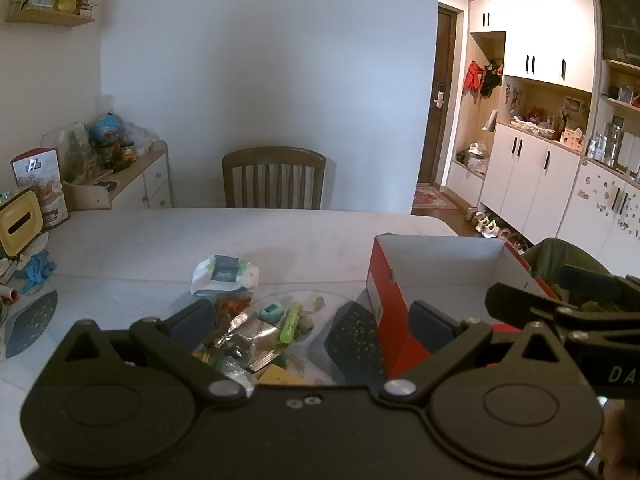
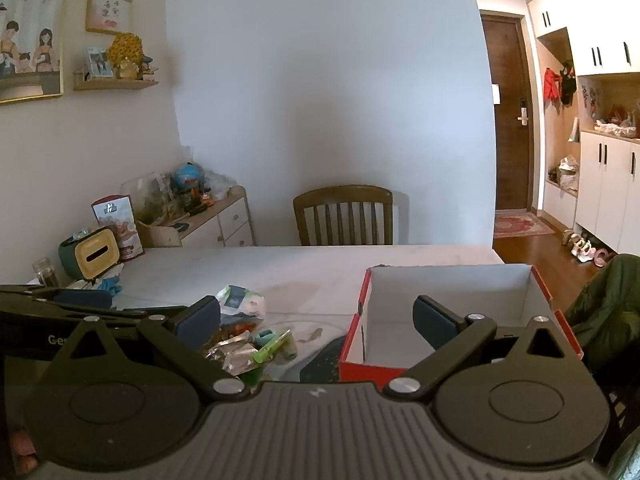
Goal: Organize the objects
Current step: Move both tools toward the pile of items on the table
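Your left gripper (image 1: 312,320) hangs w/ its 2 dark pads spread wide apart, nothing between them; it hovers over the white marble-look table (image 1: 160,240), tilted down toward the clutter. Your right gripper (image 2: 316,322) is spread just as wide and holds nothing either, its right finger (image 2: 434,320) seen in front of the red cardboard shoebox w/ white inside (image 2: 448,280).

The box sits open on the table's right side, no items inside as far as you can see. Left of it lies the pile to sort: a white-and-green crumpled packet (image 1: 224,272) at the far edge, then a small teal plastic piece (image 1: 272,314), a lime-green stick-like item (image 1: 292,322), and silver foil wrappers (image 1: 244,340) (the rest is too jumbled to name). A dark speckled placemat (image 1: 352,340) lies between pile and box, touching the box's near corner.

A brown wooden slat-back chair (image 1: 274,178) stands at the table's far side. A yellow-fronted tissue holder (image 2: 94,252) sits at the table's left edge.
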Demonstrator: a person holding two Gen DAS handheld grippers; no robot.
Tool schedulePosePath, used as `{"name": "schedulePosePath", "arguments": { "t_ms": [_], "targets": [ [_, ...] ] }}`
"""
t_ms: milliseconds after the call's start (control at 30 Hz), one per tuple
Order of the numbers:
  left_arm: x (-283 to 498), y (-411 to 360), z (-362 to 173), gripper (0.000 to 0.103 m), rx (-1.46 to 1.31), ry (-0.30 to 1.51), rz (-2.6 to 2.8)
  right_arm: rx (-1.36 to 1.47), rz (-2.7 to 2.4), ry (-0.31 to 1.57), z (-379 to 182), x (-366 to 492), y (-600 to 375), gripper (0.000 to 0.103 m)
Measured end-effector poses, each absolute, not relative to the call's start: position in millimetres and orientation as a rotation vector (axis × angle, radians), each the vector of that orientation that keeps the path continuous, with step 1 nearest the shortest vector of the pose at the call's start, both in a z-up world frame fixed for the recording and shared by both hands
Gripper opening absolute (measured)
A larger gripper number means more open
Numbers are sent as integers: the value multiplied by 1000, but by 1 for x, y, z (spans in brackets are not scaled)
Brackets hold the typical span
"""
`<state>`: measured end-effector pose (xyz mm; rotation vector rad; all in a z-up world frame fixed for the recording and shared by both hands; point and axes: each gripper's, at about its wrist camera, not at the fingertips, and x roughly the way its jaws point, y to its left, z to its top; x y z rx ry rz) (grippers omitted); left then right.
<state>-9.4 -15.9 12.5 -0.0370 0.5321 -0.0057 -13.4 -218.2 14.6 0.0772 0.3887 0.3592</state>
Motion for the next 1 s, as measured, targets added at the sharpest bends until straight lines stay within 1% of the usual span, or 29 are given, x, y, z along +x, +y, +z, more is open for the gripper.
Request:
{"name": "schedulePosePath", "arguments": {
  "t_ms": [300, 600, 833, 933, 1000],
  "targets": [
    [-14, -8, 9, 102, -43, 529, 11, 53, 365, 381, 16, -17, -211, 103],
    [-3, 27, 0, 102, -65, 541, -4, 16, 399, 424, 13, -6, -188, 103],
    [19, 64, -23, 102, -16, 556, -28, 21, 408, 495, 4, 14, -155, 103],
    [35, 86, -40, 100, -32, 604, -45, 4, 407, 522, -3, 25, -139, 103],
    [44, 98, -52, 97, -28, 632, -51, -8, 402, 544, -11, 32, -128, 103]
  ]
}}
